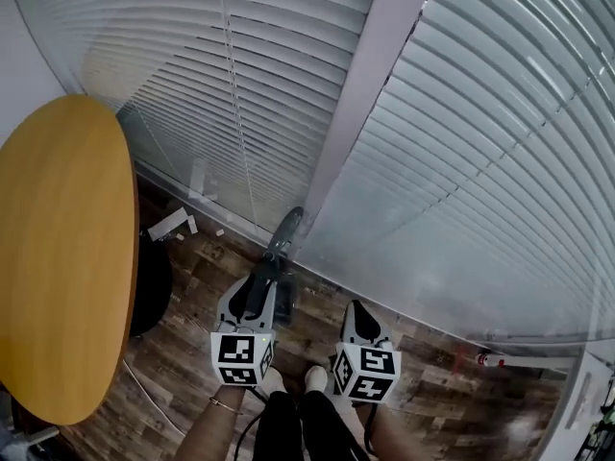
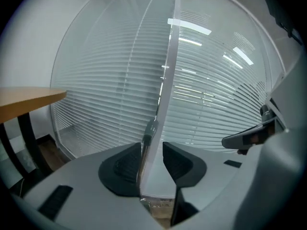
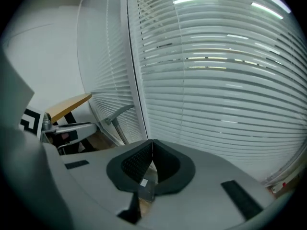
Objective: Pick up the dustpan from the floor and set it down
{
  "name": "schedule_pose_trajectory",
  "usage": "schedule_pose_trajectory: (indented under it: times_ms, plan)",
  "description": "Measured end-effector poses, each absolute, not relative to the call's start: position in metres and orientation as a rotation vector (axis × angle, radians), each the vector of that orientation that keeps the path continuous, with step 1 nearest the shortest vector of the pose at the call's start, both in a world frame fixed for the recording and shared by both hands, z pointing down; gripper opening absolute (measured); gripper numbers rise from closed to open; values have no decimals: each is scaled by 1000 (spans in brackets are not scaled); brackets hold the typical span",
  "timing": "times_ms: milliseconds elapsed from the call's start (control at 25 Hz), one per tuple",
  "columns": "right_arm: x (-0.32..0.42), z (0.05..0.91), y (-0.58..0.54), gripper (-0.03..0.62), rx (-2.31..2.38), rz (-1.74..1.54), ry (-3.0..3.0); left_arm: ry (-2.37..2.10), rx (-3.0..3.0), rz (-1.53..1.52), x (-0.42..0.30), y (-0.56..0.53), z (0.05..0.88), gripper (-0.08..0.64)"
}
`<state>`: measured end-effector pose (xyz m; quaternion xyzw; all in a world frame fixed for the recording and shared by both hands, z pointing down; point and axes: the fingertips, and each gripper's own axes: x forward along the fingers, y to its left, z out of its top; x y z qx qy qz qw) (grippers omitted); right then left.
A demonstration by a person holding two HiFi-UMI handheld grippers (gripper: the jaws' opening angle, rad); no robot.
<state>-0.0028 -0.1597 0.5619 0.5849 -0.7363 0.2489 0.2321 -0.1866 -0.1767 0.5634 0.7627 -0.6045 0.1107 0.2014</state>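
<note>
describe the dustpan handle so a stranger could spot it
Find the white post between the two window blinds. At its foot a slim grey dustpan handle leans up toward it, between the left gripper's fingers. It's the only upright rod; nearby white scraps lie flat on the floor.

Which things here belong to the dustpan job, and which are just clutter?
Job:
- dustpan handle, leaning on the window post, between the open jaws of the left gripper
- right gripper, shut, empty

Lying about:
- round wooden table
- white scraps on the floor
- small red item below the blinds
</note>
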Motion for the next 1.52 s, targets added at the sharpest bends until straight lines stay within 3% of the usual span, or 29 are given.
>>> schedule_pose_trajectory:
  times_ms: [800, 1160, 1520]
  plan:
    - [19, 428, -149, 32, 1556, 590, -2242, -1884, 2006, 234, -171, -117, 403, 103]
    - [14, 397, -146, 32, 1461, 536, -2302, -1978, 2055, 332, -168, -107, 360, 22]
    - [10, 390, -141, 32, 1421, 515, -2306, -1968, 1981, 315, -184, -108, 365, 18]
